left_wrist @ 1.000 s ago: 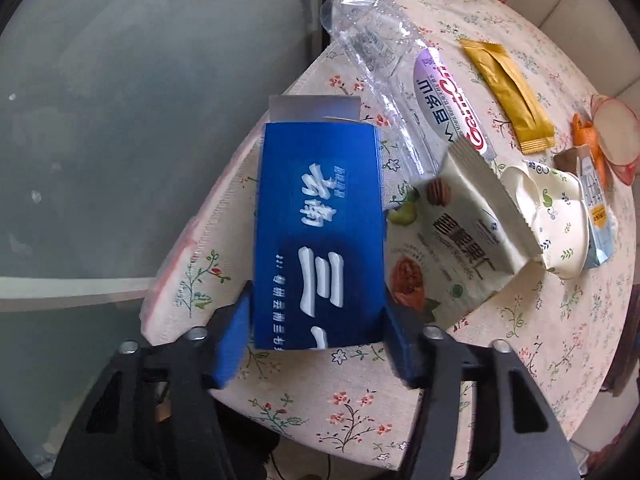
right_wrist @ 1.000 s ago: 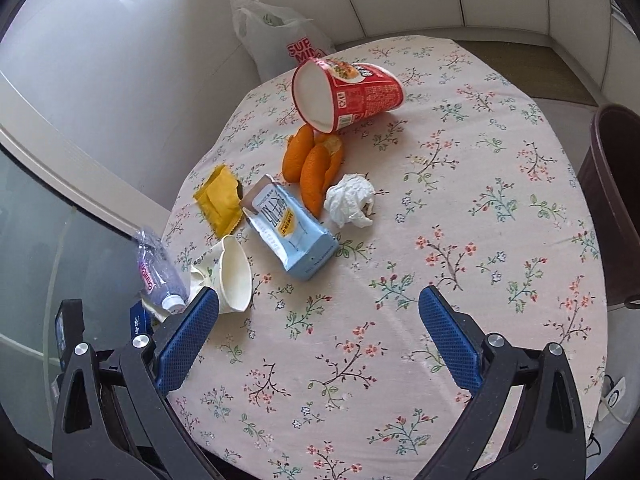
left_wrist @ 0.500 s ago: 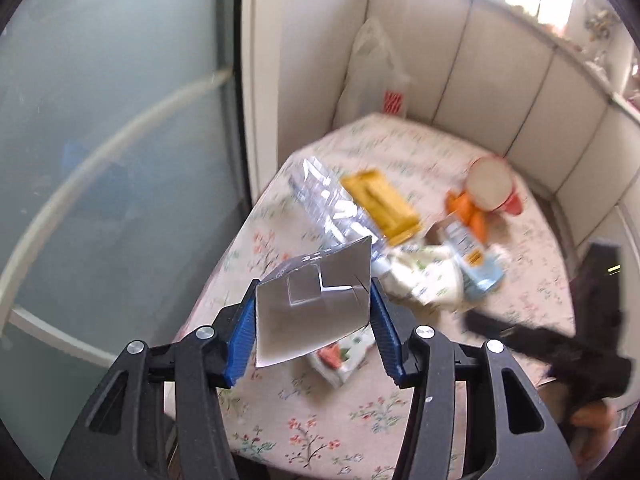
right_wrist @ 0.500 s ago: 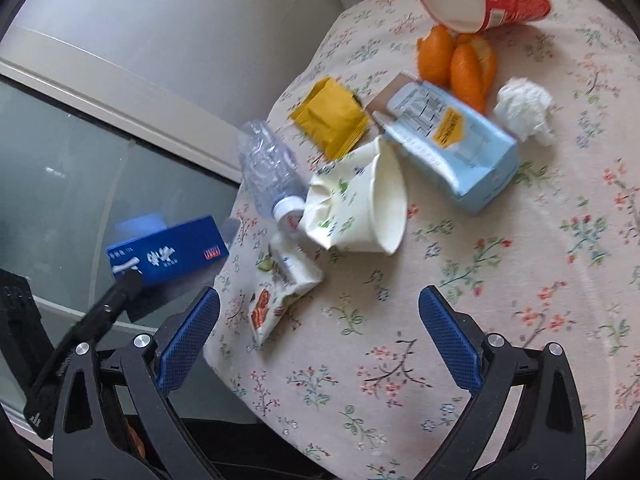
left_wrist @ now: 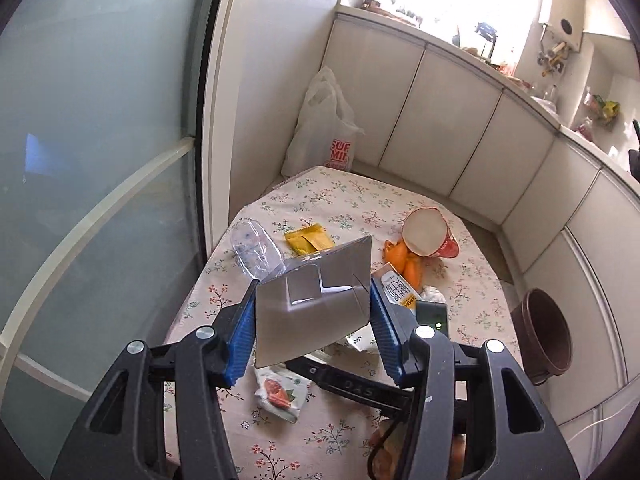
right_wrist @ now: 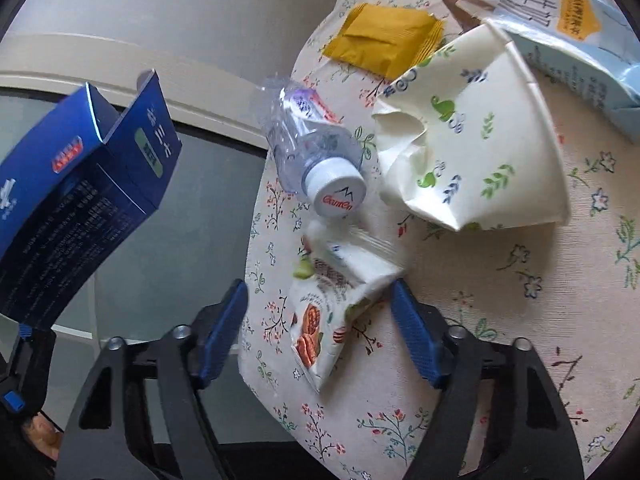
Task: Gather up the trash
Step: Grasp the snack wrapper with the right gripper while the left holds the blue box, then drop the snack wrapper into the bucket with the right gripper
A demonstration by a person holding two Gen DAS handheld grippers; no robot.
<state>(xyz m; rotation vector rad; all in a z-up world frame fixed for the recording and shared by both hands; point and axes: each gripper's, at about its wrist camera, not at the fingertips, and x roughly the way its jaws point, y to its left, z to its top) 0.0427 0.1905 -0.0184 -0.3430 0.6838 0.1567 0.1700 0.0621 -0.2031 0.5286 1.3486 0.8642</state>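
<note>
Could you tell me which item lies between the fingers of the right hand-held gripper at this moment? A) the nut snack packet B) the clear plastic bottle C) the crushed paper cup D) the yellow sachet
A: in the right wrist view the right hand-held gripper is closing with the nut snack packet between its blue pads, while the bottle, paper cup and yellow sachet lie farther off.

You are finding bare floral tablecloth (right_wrist: 500, 340) right of the white nut snack packet (right_wrist: 328, 320); the crumpled paper cup (right_wrist: 480, 152) and clear plastic bottle (right_wrist: 316, 152) are crowding beyond it.
</note>
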